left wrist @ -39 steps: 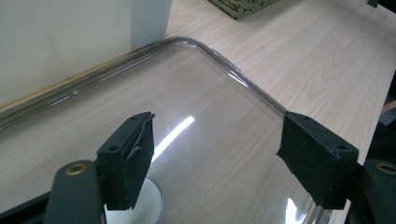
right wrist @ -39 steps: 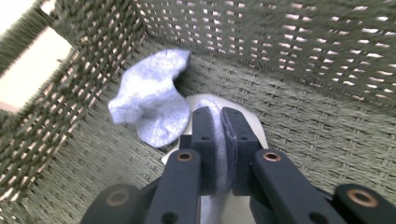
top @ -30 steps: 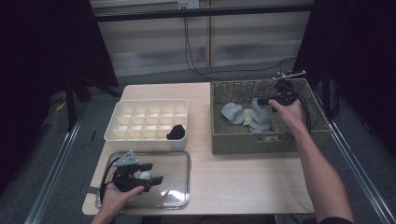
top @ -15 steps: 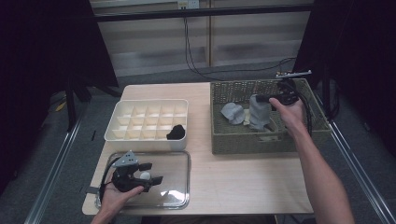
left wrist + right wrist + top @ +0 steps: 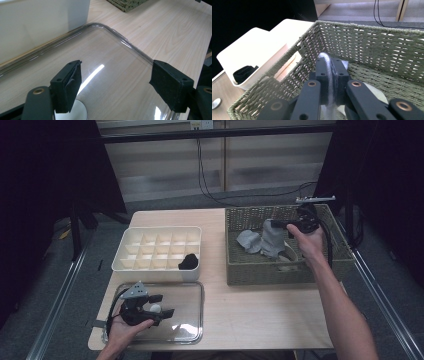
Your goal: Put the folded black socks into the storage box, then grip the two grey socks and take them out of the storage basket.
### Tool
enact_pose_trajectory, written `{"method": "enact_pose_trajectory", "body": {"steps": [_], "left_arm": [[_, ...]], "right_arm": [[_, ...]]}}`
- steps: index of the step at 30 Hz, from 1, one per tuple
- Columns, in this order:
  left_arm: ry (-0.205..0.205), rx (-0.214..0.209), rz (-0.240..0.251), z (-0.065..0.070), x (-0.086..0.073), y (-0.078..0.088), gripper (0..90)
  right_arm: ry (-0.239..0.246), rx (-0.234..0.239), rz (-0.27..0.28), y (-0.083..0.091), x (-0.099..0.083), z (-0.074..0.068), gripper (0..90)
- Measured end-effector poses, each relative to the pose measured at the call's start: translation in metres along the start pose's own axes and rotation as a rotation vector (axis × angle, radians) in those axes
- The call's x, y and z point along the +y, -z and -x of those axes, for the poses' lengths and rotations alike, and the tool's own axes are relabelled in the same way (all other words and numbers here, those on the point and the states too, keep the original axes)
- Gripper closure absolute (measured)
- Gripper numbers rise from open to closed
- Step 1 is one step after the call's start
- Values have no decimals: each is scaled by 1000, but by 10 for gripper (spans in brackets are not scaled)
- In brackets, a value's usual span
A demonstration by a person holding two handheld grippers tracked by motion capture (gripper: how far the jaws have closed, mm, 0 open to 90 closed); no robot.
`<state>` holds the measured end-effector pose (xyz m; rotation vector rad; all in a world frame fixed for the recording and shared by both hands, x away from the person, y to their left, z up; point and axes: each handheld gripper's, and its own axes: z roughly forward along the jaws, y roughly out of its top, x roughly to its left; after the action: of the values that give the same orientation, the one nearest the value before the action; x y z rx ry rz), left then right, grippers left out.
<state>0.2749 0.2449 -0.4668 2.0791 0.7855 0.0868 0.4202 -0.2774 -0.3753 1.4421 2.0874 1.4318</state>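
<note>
High view first: the right gripper point(image 5: 276, 224) is clamped on a light grey sock point(image 5: 272, 241), pinching its upper edge so that the cloth hangs down from the jaws into the woven olive-green wicker basket point(image 5: 250, 271). The sock's long axis runs roughly top to bottom, with the pinched end up and the loose end down among the other contents of the basket. A second pale grey sock point(image 5: 248, 240) lies just beside it on the basket floor, and a whitish piece of cloth point(image 5: 290, 259) lies nearer the front wall. The person's right forearm comes in from the lower right corner and reaches diagonally over the basket's front rim; the hand point(image 5: 306, 240) is held above the basket's right half, with the gripper pointing left across the basket.

Right gripper view: the two black jaws stand nearly together, with a thin fold of the grey sock point(image 5: 329, 75) squeezed between them.

The left gripper point(image 5: 161, 306) is held low over a clear rectangular plastic lid point(image 5: 192, 320) at the near left of the table, jaws wide apart with nothing between them; the left hand point(image 5: 125, 327) cups it from below. Behind the lid stands a white compartmented plastic box point(image 5: 125, 262) with a black rolled sock point(image 5: 188, 262) in its near right compartment.
</note>
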Motion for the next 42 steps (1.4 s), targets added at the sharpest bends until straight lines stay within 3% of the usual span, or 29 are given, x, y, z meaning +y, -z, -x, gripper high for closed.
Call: {"method": "enact_pose_trajectory", "body": {"steps": [23,42], "left_arm": [[-5,18,-15,0,2,-3,247],[-31,20,27,9,4,-2,249]], "right_arm": [[29,33,65,20,5,-19,855],[50,78,132,34,12,-47,856]]}}
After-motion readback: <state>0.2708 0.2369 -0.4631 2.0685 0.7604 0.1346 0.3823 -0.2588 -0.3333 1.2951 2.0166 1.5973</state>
